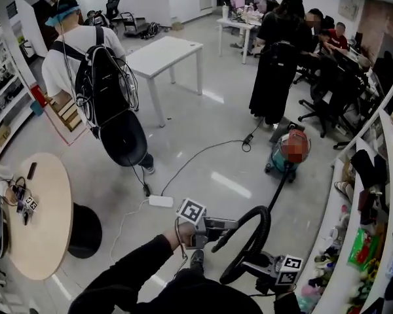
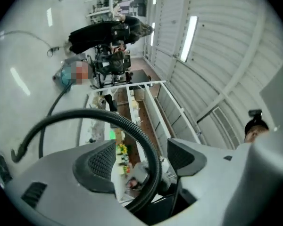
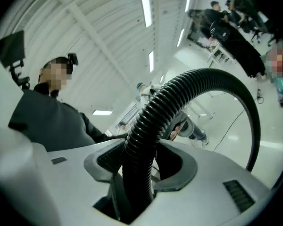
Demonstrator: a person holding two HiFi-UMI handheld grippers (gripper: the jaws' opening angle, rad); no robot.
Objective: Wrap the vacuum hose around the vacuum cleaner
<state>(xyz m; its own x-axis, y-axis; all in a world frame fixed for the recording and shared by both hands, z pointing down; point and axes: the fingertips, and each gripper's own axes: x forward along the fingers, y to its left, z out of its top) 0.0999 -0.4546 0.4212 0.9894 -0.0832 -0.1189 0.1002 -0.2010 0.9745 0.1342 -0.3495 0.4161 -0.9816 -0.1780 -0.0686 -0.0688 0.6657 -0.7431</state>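
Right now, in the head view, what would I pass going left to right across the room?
round wooden table → person wearing a backpack → white table → vacuum cleaner → shelves

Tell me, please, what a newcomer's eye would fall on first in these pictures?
The black ribbed vacuum hose arcs across the bottom of the head view, clamped in the right gripper and running loose between the open jaws of the left gripper. It trails over the glossy floor to the teal vacuum cleaner at mid right, beside a standing person in black.
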